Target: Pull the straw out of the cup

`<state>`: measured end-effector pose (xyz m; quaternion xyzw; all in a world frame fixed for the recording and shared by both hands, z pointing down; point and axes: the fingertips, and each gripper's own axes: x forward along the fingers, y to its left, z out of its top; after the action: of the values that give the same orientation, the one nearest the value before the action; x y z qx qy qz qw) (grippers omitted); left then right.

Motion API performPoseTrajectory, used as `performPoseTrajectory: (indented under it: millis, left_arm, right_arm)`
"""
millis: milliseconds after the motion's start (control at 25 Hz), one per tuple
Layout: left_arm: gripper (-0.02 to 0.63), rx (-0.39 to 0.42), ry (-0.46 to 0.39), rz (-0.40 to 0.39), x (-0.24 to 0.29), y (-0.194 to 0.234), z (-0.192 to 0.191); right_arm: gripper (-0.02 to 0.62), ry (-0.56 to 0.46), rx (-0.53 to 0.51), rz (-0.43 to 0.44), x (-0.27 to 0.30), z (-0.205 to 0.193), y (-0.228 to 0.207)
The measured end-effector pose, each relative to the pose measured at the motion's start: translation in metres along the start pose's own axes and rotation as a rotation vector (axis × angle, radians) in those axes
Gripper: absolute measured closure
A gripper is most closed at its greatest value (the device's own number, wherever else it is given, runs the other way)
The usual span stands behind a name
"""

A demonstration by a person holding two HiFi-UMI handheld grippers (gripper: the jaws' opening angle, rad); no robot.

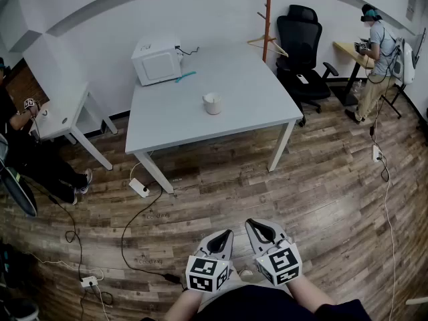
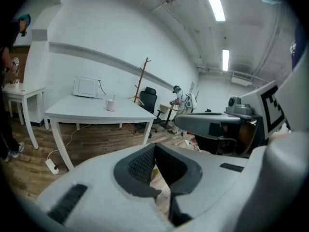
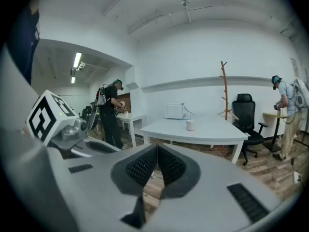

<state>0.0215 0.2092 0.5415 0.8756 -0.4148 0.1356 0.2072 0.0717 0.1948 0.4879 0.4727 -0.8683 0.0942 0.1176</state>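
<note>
A white cup [image 1: 212, 103] stands near the middle of the grey table [image 1: 174, 122], far ahead of me. In the left gripper view the cup [image 2: 111, 104] has a thin straw [image 2: 113, 98] sticking up from it. The right gripper view shows the same cup [image 3: 190, 125] far off on the table. Both grippers hang low over the wooden floor, close to my body and well short of the table. My left gripper [image 1: 227, 234] [image 2: 155, 148] is shut with nothing in it. My right gripper [image 1: 253, 225] [image 3: 157, 147] is also shut and holds nothing.
A white microwave [image 1: 156, 59] and a teal item [image 1: 186, 76] sit at the table's back. A black office chair [image 1: 301, 45] and a coat rack [image 1: 267, 19] stand behind. A small side table [image 1: 63, 112] with a person is at left, another person [image 1: 378, 52] at right. A power strip [image 1: 139, 188] and cables lie on the floor.
</note>
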Motion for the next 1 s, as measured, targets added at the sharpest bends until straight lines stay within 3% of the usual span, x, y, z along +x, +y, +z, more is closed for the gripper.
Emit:
performPoseTrajectory:
  millis: [160,400,720,1000]
  left_arm:
    - [0.589,0.014,0.019,0.011,-0.018,-0.016,-0.01]
    - [0.589,-0.039,-0.017,0.044,-0.029,-0.026,-0.004]
    - [0.589,0.003,-0.046,0.027,-0.026,-0.049,0.005]
    - [0.589,-0.01,-0.08,0.042,-0.024,-0.056,0.014]
  right_arm:
    - [0.566,-0.018,0.011,-0.009,-0.022,0.006,0.008]
    - [0.566,-0.058,0.009,0.002,-0.041,0.014,0.015]
    - [0.566,-0.076,-0.047,0.027,-0.058,0.014,0.016]
    - [0.565,-0.085,-0.058,0.044,-0.063,0.015,0.015]
